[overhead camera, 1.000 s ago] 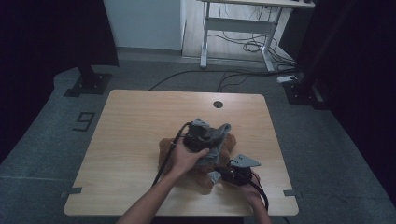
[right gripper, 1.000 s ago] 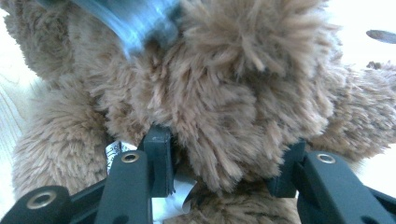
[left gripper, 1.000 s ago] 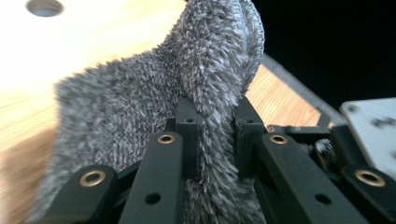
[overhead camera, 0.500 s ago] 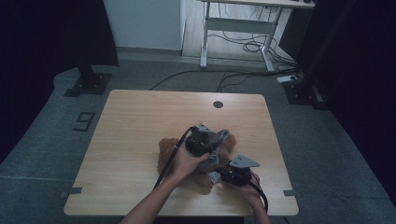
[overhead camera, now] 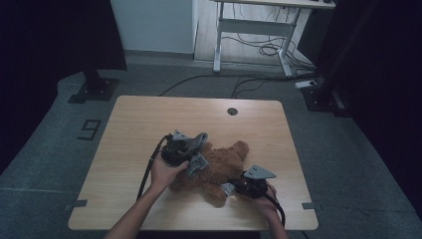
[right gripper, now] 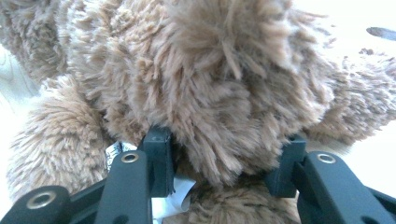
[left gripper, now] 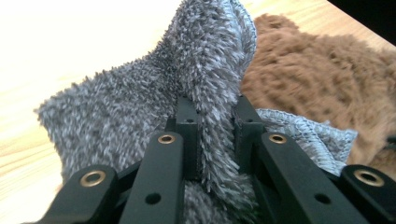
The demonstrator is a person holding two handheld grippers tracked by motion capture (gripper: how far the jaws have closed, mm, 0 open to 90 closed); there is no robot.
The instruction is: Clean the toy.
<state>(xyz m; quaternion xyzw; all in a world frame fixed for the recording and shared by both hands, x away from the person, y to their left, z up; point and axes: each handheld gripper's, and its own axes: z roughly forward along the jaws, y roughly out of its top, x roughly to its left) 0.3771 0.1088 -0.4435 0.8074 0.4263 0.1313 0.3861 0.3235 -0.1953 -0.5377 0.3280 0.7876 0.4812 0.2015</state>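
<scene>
Grey fuzzy cloth [left gripper: 154, 102] pinched in the left gripper [left gripper: 217, 126]: a fold of it stands up between the two jaws, jaws narrow and clamped on it, rest of the cloth bunched to the left of the jaws and a stitched edge poking out on the right. In the high view the cloth [overhead camera: 197, 164] sits at the left gripper [overhead camera: 185, 149], draped against the brown teddy bear [overhead camera: 222, 167].

Bear lies mid-bench, toward the near right side, limbs spread, one end pointing to the far right.

Right gripper [right gripper: 224, 161]: jaws set moderately wide, a thick furry part of the bear [right gripper: 210, 84] filling the gap between them, both pads pressing into the fur, white tag [right gripper: 175, 191] beside the left one. In the high view the right gripper [overhead camera: 234, 187] is at the bear's near-right edge.

Wooden bench [overhead camera: 149, 119] underneath; round grommet hole [overhead camera: 232, 111] near the far edge.
</scene>
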